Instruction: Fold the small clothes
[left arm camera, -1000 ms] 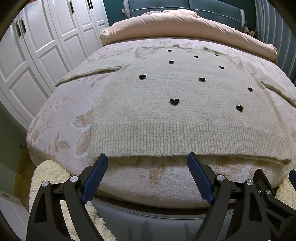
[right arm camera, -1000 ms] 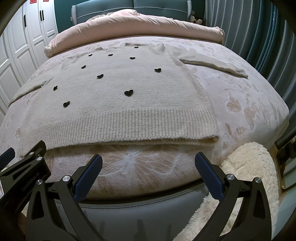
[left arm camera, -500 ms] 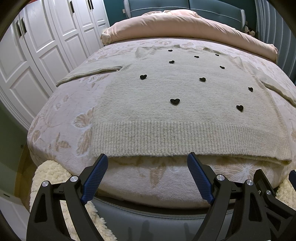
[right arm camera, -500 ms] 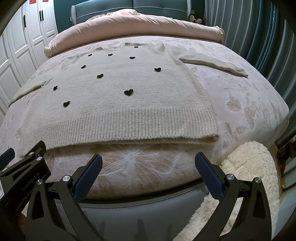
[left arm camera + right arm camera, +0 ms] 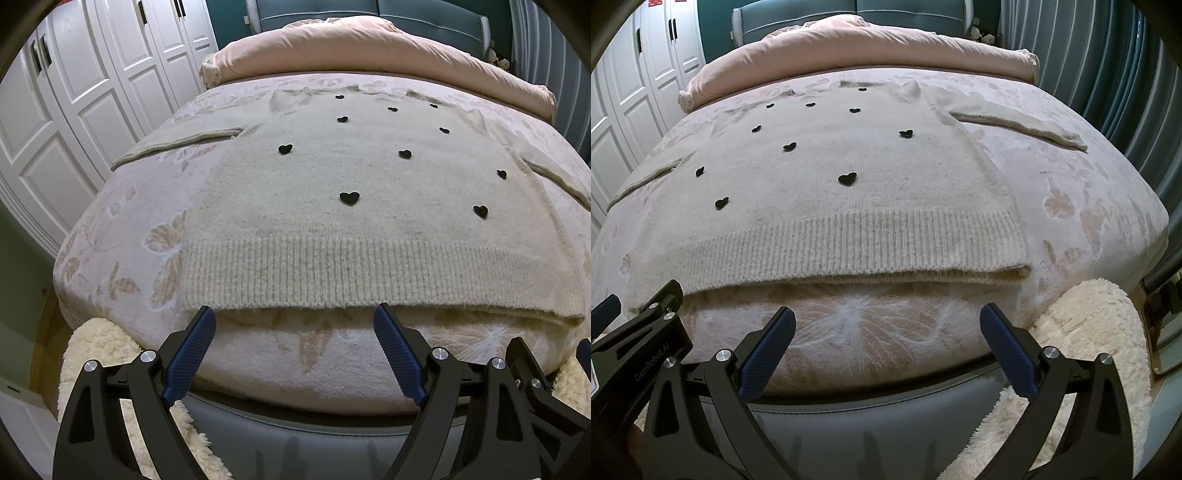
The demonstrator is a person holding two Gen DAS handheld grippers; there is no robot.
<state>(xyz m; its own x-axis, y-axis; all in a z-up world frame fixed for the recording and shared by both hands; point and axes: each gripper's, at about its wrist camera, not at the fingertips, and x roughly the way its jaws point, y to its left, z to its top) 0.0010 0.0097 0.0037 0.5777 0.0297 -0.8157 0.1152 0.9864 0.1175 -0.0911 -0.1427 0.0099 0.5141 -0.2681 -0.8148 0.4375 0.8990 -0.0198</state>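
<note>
Right now, from the left wrist camera, the cream sweater with small black hearts lies flat and face up on the bed, its ribbed hem running along the near edge of the mattress. The left gripper hangs just short of that hem with its blue-padded fingers spread wide and nothing between them; the fingertips sit close under the hem's lip, and I cannot tell whether they touch it. One sleeve stretches out toward the white wardrobe doors, leaving a strip of patterned bedspread bare beside the sweater body. A folded pink duvet is banked across the far end, well apart from the neckline. Down at the lower left a fluffy rug lies at the foot of the bed. The other gripper's black frame shows at the right edge.

From the right wrist camera, the right gripper is also spread wide and empty, held below the hem in front of the mattress's rounded front. The hem's right corner ends short of the bed's side, so a broad stretch of bedspread lies open there. The other sleeve reaches toward the teal ribbed wall. A fluffy rug curls past the bed's near right corner.
</note>
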